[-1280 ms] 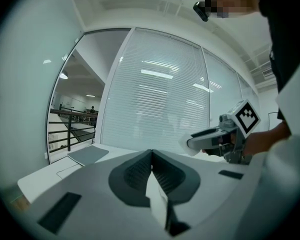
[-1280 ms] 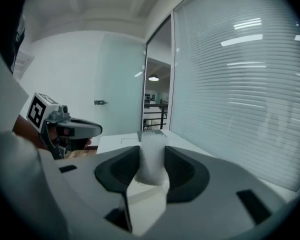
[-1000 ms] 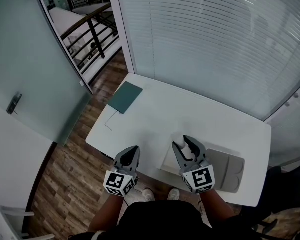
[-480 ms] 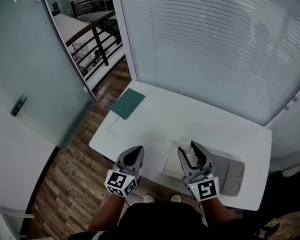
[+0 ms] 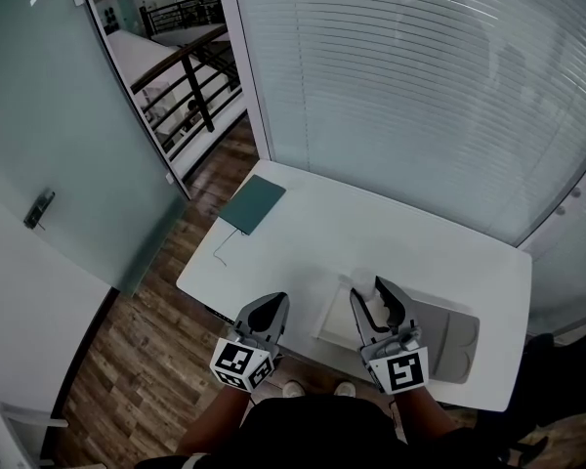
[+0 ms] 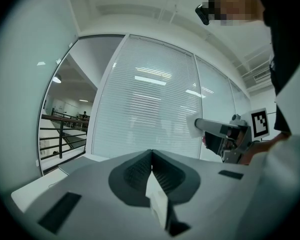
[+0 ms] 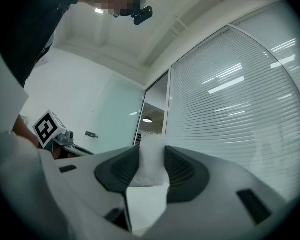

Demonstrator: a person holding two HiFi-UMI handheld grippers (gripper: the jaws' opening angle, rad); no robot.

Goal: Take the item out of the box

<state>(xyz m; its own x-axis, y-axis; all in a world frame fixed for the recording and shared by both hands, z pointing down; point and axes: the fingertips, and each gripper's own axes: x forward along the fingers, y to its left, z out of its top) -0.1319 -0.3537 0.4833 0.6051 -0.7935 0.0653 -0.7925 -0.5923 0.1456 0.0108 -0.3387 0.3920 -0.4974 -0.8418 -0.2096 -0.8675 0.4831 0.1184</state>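
My right gripper (image 5: 369,297) is shut on a white foam-like item (image 5: 372,312) and holds it over the open white box (image 5: 332,325) at the table's front edge. In the right gripper view the item (image 7: 151,161) sits pinched between both dark pads and sticks out above them. The left gripper view shows the right gripper (image 6: 202,126) from the side with the white item (image 6: 194,127) at its tip. My left gripper (image 5: 271,306) is shut with nothing in it, in the air by the table's front edge left of the box. Its jaws (image 6: 151,153) meet at the tips.
A grey flat lid or pad (image 5: 451,335) lies right of the box. A dark green notebook (image 5: 252,204) lies at the far left corner of the white table (image 5: 391,233). Blinds and a glass wall stand behind the table; wooden floor lies to the left.
The left gripper has drifted a little to the right, closer to the table's front edge. The right gripper keeps its grip on the white item and has barely moved in the last half second.
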